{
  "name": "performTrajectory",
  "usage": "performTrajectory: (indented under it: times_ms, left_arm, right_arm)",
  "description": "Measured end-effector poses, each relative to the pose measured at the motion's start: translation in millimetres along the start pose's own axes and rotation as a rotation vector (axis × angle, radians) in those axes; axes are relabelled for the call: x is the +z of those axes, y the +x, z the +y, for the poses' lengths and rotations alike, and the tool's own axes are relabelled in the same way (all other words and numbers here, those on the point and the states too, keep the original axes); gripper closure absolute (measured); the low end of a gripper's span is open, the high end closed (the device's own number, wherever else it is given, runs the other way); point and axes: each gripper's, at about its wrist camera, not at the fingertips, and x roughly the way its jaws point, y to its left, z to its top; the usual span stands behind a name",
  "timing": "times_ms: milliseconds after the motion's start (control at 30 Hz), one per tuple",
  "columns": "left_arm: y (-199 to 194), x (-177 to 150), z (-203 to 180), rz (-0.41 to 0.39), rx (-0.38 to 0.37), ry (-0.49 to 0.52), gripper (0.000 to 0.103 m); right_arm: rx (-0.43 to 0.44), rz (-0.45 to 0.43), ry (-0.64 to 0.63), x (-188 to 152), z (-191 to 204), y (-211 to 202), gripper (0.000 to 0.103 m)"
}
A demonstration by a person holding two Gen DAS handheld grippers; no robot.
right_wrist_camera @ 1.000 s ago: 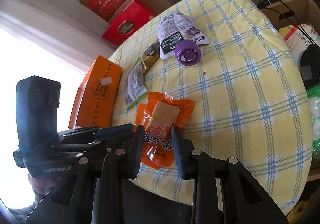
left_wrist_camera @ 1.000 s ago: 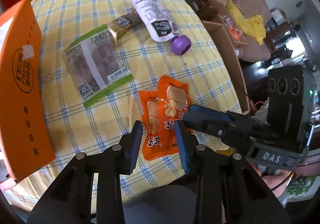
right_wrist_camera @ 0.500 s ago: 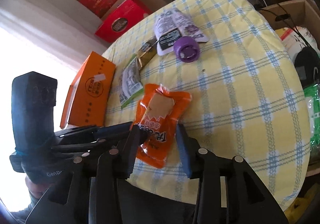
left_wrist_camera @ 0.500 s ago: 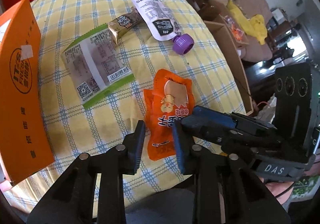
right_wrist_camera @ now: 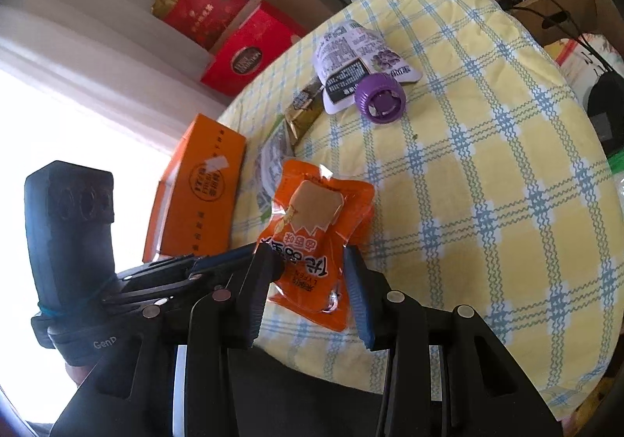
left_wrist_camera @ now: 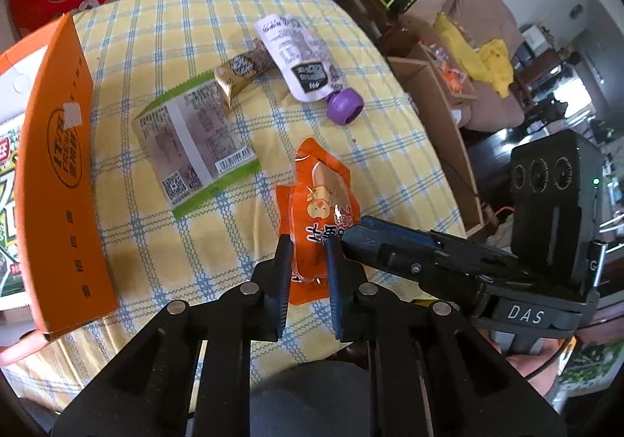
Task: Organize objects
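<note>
- The left gripper (left_wrist_camera: 307,273) has just been closing its two black fingers, and they now pinch the near end of an orange snack packet (left_wrist_camera: 318,218); the packet's plastic is bunched and lifted between the pads.
- The right gripper (right_wrist_camera: 308,292) has its fingers set apart, one on each side of the same packet's near end (right_wrist_camera: 312,234). Whether its pads press the plastic cannot be told from either view.
- Seen from the left wrist, the right gripper's blue-tipped finger (left_wrist_camera: 374,232) reaches in from the right and meets the packet's right edge just beside the left gripper.
- The packet lies near the front edge of a round table covered by a yellow cloth with blue checks (left_wrist_camera: 163,249), its far end pointing toward the middle of the table.
- Just beyond it, to the left, lies a flat green-edged sachet (left_wrist_camera: 195,148) with barcodes facing up.
- A small gold wrapper (left_wrist_camera: 238,76) rests at the sachet's far corner.
- A white spout pouch (left_wrist_camera: 296,54) with a purple cap (left_wrist_camera: 345,107) lies further back, the cap pointing toward the packet.
- An orange carton (left_wrist_camera: 58,179) stands on the left side of the table.
- Beyond the table, a red gift box (right_wrist_camera: 249,50) sits against the wall.
</note>
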Motion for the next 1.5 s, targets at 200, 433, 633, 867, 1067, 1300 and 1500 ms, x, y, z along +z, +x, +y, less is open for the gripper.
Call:
performTrajectory:
  times_ms: [200,433,633,867,1067,1300,1500]
  left_arm:
    - [-13.5,3.5,-2.0,-0.037,-0.028,-0.002,0.088]
    - [-26.0,7.0,8.5,-0.081,-0.046,-0.027,0.101]
    - [-30.5,4.4,14.7,-0.088,-0.041,-0.035,0.102]
    - [-51.3,5.7,19.9,-0.123,-0.046,-0.044,0.102]
    - [-67.1,7.1,22.0,-0.15,-0.053,-0.046,0.102]
    - [-70.3,6.8,25.2,-0.152,-0.057,-0.049,0.102]
    - [-70.2,5.0,25.9,-0.149,-0.061,-0.048,0.102]
  right_arm:
    - [0.011,-0.024,-0.017,4.5,10.7,-8.6,0.064]
    - [0.022,-0.04,-0.015,6.7,13.5,-13.9,0.064]
    - [-0.078,-0.059,-0.034,4.9,9.7,-18.8,0.064]
    - [-0.241,-0.008,-0.204,-5.0,30.2,-3.1,0.042]
    - [-0.365,0.045,-0.38,-12.2,49.1,24.1,0.038]
    - [-0.38,0.078,-0.441,-20.6,49.5,35.5,0.03]
    - [-0.464,0.082,-0.493,-23.2,51.8,44.9,0.029]
